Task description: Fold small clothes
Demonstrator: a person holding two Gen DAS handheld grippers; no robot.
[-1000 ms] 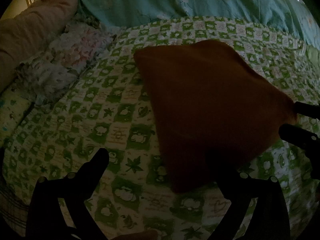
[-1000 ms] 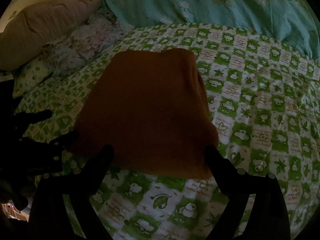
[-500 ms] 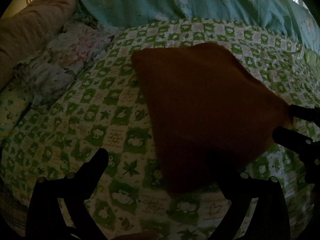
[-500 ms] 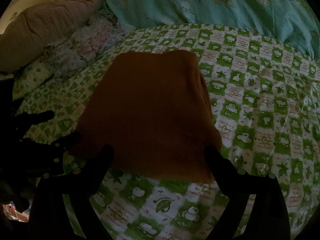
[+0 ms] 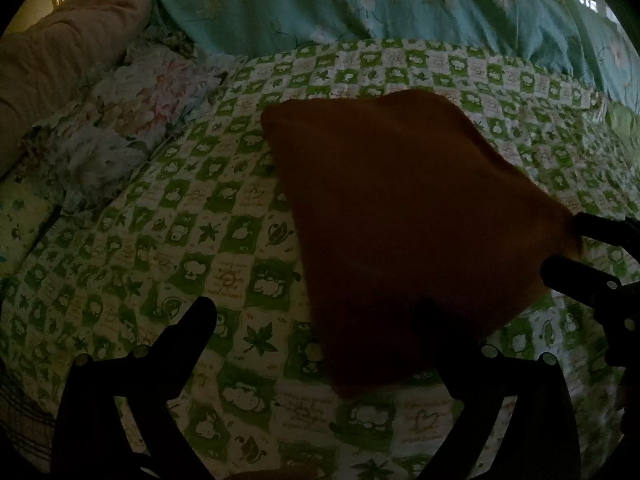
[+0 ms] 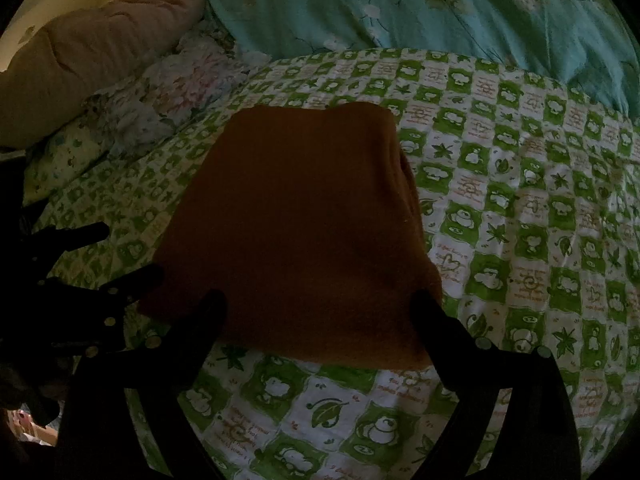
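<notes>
Orange garment [image 6: 296,232] lies flat on the bed's green-and-white checked quilt [image 6: 520,208], already folded into a rough rectangle with layered edges showing on its right side. We read it as soft, light and limp, thickish knit or fleece; it will sag and unfold if lifted by one point, so we'd pinch through all layers at the two near corners, or at a folded edge.

Left hand-held gripper [image 5: 316,316] has its fingers spread wide, nothing between them; its right finger overlaps the garment's near-left corner, contact unclear. Right hand-held gripper [image 6: 320,304] is also spread wide, fingertips over the near edge, straddling most of its width, holding nothing.

Lighting is very dim. We can't tell what garment this is, how many layers it has, or whether the fingertips touch cloth or hover. Fisheye bends the edges, so squareness of the fold is hard to judge. Far side: teal floral duvet [image 6: 440,8], a beige pillow [image 6: 92,60] and crumpled floral cloth [image 6: 168,96] far left.
</notes>
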